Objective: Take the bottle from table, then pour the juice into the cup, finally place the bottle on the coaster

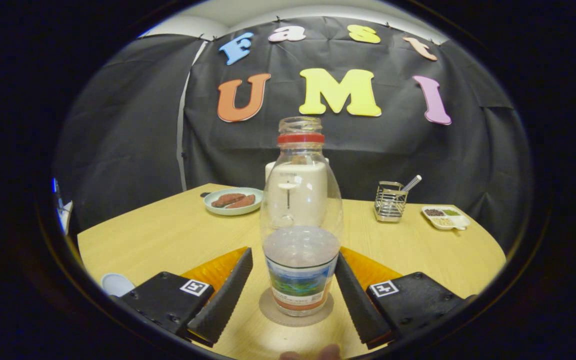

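The bottle (pixel 301 220) stands upright on the round coaster (pixel 295 312) on the tabletop (pixel 168 235), its red-ringed neck uncapped. The gripper (pixel 293 290) is open, one finger on each side of the bottle; the right finger lies just beside its label, the left stands a little apart. Directly behind the bottle is a white cup (pixel 271 172). Beyond the bottle to the left sits a plate (pixel 233 201); to the right, a wire holder (pixel 390 201) and a small divided dish (pixel 445 217).
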`<state>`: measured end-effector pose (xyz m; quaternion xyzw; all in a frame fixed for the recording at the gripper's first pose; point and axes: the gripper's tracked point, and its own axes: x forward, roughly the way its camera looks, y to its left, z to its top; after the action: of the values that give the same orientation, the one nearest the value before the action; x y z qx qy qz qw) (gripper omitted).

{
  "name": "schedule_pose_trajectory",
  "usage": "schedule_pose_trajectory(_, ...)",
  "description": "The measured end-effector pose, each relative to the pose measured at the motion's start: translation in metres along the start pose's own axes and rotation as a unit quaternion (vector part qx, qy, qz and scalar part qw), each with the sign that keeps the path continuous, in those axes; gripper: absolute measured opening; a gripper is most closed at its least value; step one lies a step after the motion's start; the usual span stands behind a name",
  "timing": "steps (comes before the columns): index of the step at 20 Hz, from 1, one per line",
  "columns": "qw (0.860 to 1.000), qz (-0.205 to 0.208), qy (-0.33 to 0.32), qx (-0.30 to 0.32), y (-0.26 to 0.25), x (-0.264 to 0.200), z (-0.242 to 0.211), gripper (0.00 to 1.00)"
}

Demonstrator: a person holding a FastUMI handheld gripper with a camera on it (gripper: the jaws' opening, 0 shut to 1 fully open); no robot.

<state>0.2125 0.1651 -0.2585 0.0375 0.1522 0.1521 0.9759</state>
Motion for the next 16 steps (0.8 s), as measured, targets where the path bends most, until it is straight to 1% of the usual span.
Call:
schedule_pose_trajectory(2,1.000,-0.004,-0.007,-0.006,-0.001,-0.007,0.009,1.00)
schedule_pose_trajectory(6,0.999,-0.005,-0.030,0.013,-0.006,-0.024,0.040,1.00)
schedule_pose_trajectory(9,0.999,-0.009,-0.053,0.002,-0.004,-0.046,0.071,1.00)
schedule_pose_trajectory(13,0.996,0.000,-0.091,-0.006,0.009,-0.096,0.118,1.00)
schedule_pose_trajectory(16,0.992,-0.027,-0.123,-0.026,0.008,-0.153,0.154,1.00)
